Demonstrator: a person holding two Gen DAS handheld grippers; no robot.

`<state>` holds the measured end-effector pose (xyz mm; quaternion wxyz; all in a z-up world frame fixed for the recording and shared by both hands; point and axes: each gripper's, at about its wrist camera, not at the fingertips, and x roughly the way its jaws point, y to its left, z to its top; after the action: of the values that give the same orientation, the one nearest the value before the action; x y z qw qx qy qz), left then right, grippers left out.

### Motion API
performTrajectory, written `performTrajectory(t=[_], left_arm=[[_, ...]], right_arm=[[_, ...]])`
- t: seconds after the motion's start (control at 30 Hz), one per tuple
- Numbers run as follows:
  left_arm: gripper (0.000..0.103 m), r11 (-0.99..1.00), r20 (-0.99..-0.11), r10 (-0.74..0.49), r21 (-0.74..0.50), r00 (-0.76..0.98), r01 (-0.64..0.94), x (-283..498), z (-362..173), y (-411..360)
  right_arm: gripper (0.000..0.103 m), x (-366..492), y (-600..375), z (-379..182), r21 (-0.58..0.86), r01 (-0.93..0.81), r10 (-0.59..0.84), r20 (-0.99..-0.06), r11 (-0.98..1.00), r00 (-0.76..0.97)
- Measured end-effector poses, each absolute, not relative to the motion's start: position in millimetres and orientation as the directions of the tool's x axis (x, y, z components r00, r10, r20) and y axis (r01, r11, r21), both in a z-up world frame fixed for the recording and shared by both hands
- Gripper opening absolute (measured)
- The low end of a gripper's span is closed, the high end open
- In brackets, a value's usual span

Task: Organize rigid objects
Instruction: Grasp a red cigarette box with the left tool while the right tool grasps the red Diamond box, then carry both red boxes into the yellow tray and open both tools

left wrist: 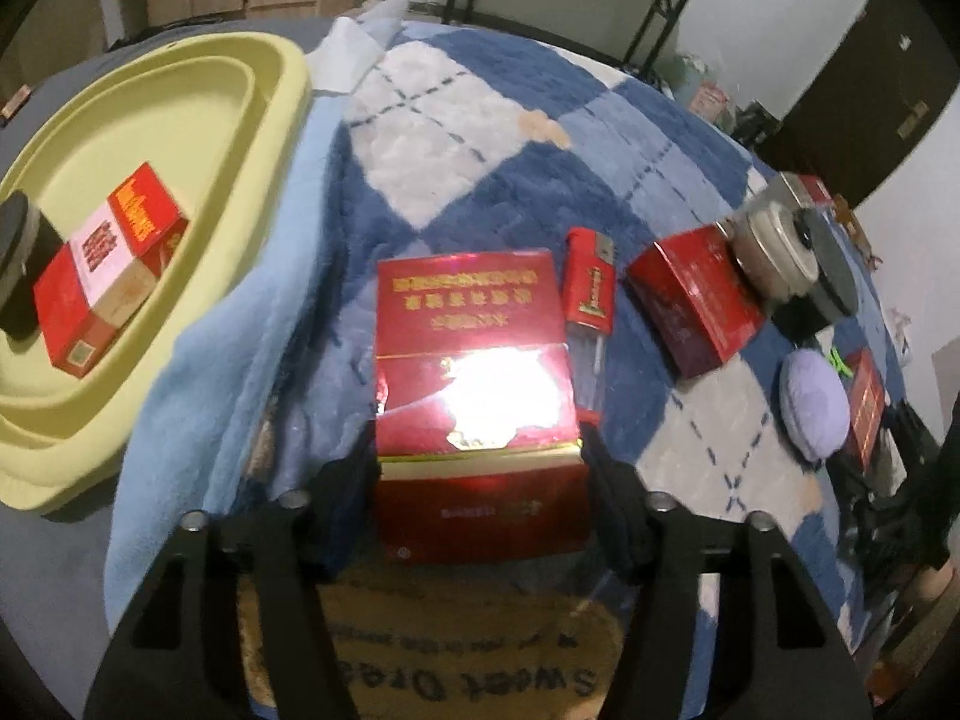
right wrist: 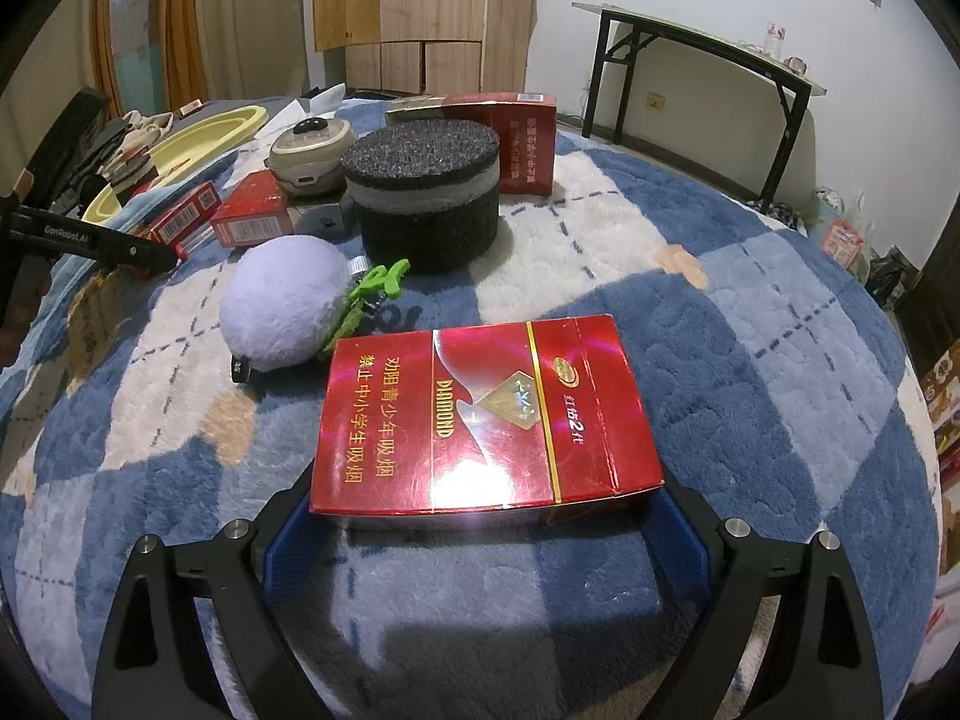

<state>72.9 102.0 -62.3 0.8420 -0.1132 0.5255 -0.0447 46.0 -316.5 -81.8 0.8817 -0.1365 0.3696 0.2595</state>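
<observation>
Between left tongs (left wrist: 480, 468), red box (left wrist: 474, 354)

5 red boxes (left wrist: 480, 360), 2 blk foam pucks (right wrist: 427, 198). 1 tray (left wrist: 180, 96), 1 purple pom-pom (right wrist: 282, 312), 1 round tin (right wrist: 309, 153).

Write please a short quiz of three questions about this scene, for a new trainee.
1. True or false: the yellow tray already holds a red box.
2. What lies right beside the DIAMOND box between the right gripper's fingers?
A. a lavender plush ball
B. a glass bottle
C. a metal spoon
3. Fill in: the left gripper has its fingers on both sides of a red ____.

Key:
1. True; it lies inside the tray.
2. A; the lavender plush ball lies next to that box on the blue checked blanket.
3. box.
</observation>
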Motion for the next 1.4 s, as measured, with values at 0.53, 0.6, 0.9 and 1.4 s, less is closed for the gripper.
performTrajectory(t=[0.53,0.6,0.9,1.4], left_arm=[[0.059,0.987,-0.827,-0.124,-0.16,0.549,-0.018,73.2,8.7,123.0],[0.059,0.981,-0.796,-0.136,-0.19,0.59,-0.029,71.2,30.5,141.8],[0.059,0.986,-0.755,-0.009,-0.116,0.655,-0.121,96.4,78.4,242.3],[0.059,0.944,-0.858,0.04,-0.135,0.512,-0.301,166.8,-35.6,335.8]], right_arm=[[0.089,36.0,-323.3,-35.3,0.043,-0.465,0.379,-0.646,0.885,0.662],[0.089,30.7,-323.6,-22.0,0.072,-0.442,0.385,-0.626,0.894,0.678],[0.089,0.0,-223.2,57.7,0.011,-0.583,0.499,-0.531,0.813,0.685],[0.089,84.6,62.6,8.3,-0.073,-0.839,0.574,-0.697,0.539,0.43]])
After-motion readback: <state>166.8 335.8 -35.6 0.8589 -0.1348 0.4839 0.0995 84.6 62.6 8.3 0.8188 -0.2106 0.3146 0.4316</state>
